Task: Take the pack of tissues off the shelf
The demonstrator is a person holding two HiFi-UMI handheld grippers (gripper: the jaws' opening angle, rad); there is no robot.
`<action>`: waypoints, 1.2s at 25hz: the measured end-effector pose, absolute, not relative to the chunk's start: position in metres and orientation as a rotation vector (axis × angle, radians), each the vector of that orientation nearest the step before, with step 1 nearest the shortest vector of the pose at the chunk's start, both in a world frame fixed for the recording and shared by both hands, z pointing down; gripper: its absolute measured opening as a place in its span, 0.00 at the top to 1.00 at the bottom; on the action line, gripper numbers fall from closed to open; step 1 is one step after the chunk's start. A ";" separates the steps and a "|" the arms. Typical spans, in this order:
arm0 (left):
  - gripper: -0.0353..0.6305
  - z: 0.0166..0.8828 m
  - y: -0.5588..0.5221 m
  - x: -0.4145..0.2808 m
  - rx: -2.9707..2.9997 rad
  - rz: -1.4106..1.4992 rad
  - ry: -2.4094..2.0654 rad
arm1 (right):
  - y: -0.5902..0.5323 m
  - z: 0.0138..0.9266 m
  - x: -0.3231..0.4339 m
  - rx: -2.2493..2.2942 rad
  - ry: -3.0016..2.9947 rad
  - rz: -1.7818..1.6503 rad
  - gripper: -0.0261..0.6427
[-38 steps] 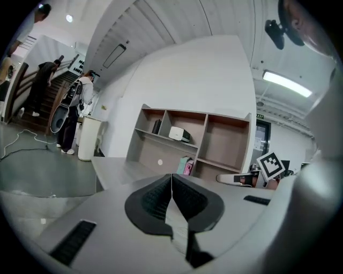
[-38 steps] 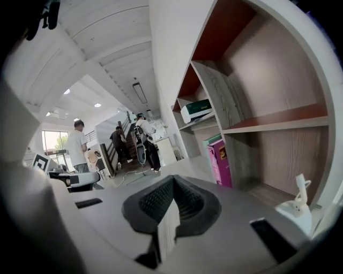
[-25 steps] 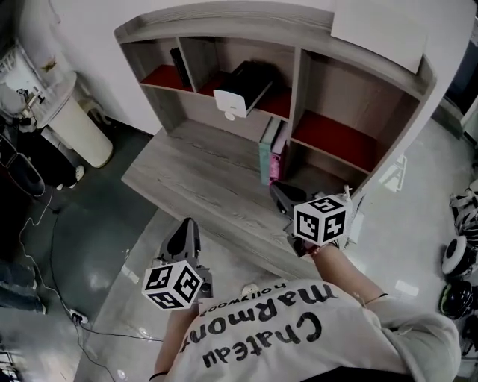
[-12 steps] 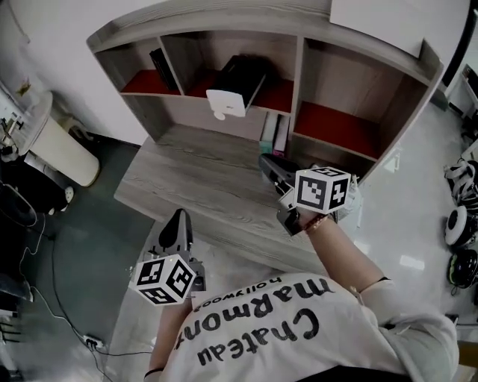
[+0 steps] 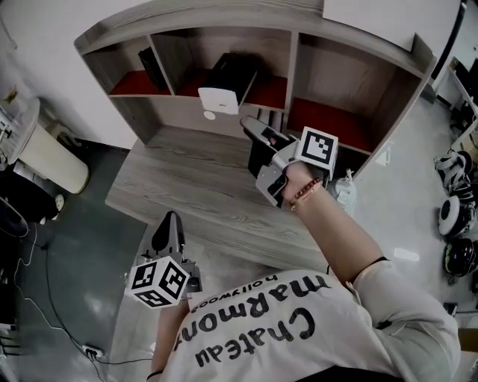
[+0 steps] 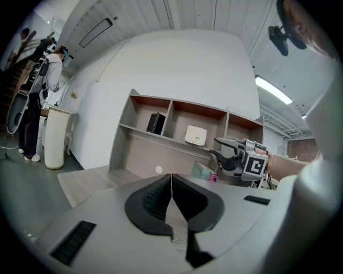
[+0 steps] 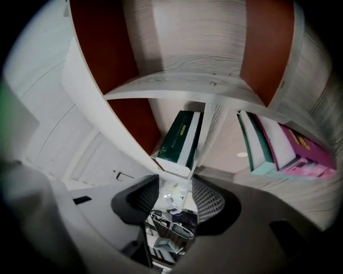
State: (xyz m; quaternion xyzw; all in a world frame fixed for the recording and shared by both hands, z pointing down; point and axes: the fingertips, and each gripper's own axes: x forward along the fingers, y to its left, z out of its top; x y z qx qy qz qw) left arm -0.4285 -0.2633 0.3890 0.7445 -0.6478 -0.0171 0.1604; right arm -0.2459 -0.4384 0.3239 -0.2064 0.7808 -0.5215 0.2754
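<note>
Right tongs (image 5: 252, 128): held up before the middle compartment, jaws partly apart and just been opening, nothing between them; the pack lies just ahead of the gap.

Left tongs (image 5: 170, 222): low at the near edge of the surface, jaws pressed together, empty.

Shelf (image 5: 224, 22): wooden, three upper compartments with red floors.

Surface (image 5: 187, 186): grey wood, under the shelf.

Bin (image 5: 52, 160): pale, on the floor to the left, well apart.

Pack of tissues (image 5: 224, 86): middle compartment, at a slant, white end jutting past the board's front edge. Advised handling: widen the jaws, square them across the jutting end, close firmly, draw straight out.

Books (image 7: 262, 144): standing on the surface below the board; with the divider, the likeliest snag.

Dark box (image 5: 148, 67): left compartment, clear of the path.
</note>
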 end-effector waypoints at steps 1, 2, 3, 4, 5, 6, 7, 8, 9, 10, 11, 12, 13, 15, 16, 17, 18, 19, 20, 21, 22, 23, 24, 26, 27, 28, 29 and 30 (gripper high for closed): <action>0.92 0.389 -0.263 -0.428 2.127 -0.054 -1.848 | -0.441 0.321 -0.247 -0.548 2.064 -1.413 0.67; 0.92 0.389 -0.263 -0.428 2.130 -0.059 -1.845 | -0.444 0.319 -0.247 -0.543 2.027 -1.424 0.63; 0.92 0.390 -0.263 -0.427 2.133 -0.062 -1.843 | -0.446 0.317 -0.246 -0.540 1.989 -1.433 0.59; 0.92 0.390 -0.262 -0.426 2.135 -0.064 -1.842 | -0.449 0.315 -0.246 -0.541 1.957 -1.437 0.57; 0.92 0.391 -0.262 -0.426 2.134 -0.066 -1.841 | -0.452 0.314 -0.246 -0.551 1.937 -1.437 0.55; 0.92 0.392 -0.261 -0.427 2.131 -0.069 -1.841 | -0.455 0.314 -0.246 -0.571 1.930 -1.434 0.53; 0.92 0.393 -0.261 -0.427 2.126 -0.071 -1.842 | -0.458 0.314 -0.246 -0.596 1.934 -1.428 0.49; 0.92 0.393 -0.260 -0.429 2.121 -0.073 -1.844 | -0.461 0.314 -0.247 -0.616 1.940 -1.422 0.44; 0.92 0.393 -0.259 -0.430 2.116 -0.075 -1.848 | -0.464 0.313 -0.248 -0.625 1.940 -1.417 0.40; 0.92 0.393 -0.257 -0.431 2.111 -0.076 -1.853 | -0.466 0.311 -0.249 -0.622 1.932 -1.414 0.37; 0.92 0.393 -0.256 -0.433 2.107 -0.078 -1.857 | -0.469 0.309 -0.250 -0.612 1.919 -1.415 0.35; 0.92 0.393 -0.255 -0.434 2.103 -0.080 -1.862 | -0.471 0.306 -0.251 -0.600 1.905 -1.418 0.33; 0.92 0.393 -0.253 -0.435 2.099 -0.081 -1.866 | -0.473 0.305 -0.253 -0.588 1.889 -1.423 0.33; 0.92 0.393 -0.251 -0.438 2.092 -0.084 -1.874 | -0.476 0.301 -0.256 -0.568 1.860 -1.436 0.32; 0.92 0.393 -0.249 -0.438 2.089 -0.086 -1.877 | -0.478 0.300 -0.258 -0.562 1.847 -1.441 0.32; 0.92 0.393 -0.248 -0.439 2.087 -0.088 -1.879 | -0.480 0.298 -0.259 -0.558 1.835 -1.446 0.32; 0.92 0.393 -0.248 -0.439 2.085 -0.089 -1.881 | -0.483 0.297 -0.261 -0.557 1.824 -1.450 0.32; 0.92 0.393 -0.247 -0.440 2.083 -0.090 -1.884 | -0.485 0.296 -0.262 -0.557 1.816 -1.454 0.32; 0.92 0.393 -0.246 -0.441 2.081 -0.092 -1.887 | -0.487 0.295 -0.264 -0.559 1.810 -1.459 0.32; 0.92 0.392 -0.245 -0.443 2.078 -0.094 -1.891 | -0.489 0.295 -0.266 -0.562 1.807 -1.464 0.32; 0.92 0.392 -0.245 -0.445 2.075 -0.097 -1.895 | -0.491 0.295 -0.268 -0.567 1.804 -1.471 0.32; 0.92 0.392 -0.245 -0.446 2.072 -0.101 -1.898 | -0.493 0.297 -0.269 -0.572 1.797 -1.477 0.32; 0.92 0.392 -0.244 -0.447 2.070 -0.103 -1.901 | -0.495 0.297 -0.270 -0.577 1.790 -1.482 0.32; 0.92 0.393 -0.243 -0.449 2.067 -0.106 -1.905 | -0.497 0.298 -0.269 -0.596 1.788 -1.478 0.33; 0.92 0.393 -0.242 -0.450 2.065 -0.107 -1.907 | -0.498 0.299 -0.269 -0.608 1.794 -1.472 0.33; 0.92 0.393 -0.242 -0.451 2.063 -0.109 -1.910 | -0.498 0.299 -0.268 -0.617 1.797 -1.469 0.33; 0.92 0.393 -0.241 -0.451 2.060 -0.110 -1.912 | -0.498 0.299 -0.268 -0.621 1.796 -1.470 0.35; 0.92 0.393 -0.241 -0.452 2.058 -0.111 -1.915 | -0.498 0.298 -0.268 -0.621 1.789 -1.471 0.38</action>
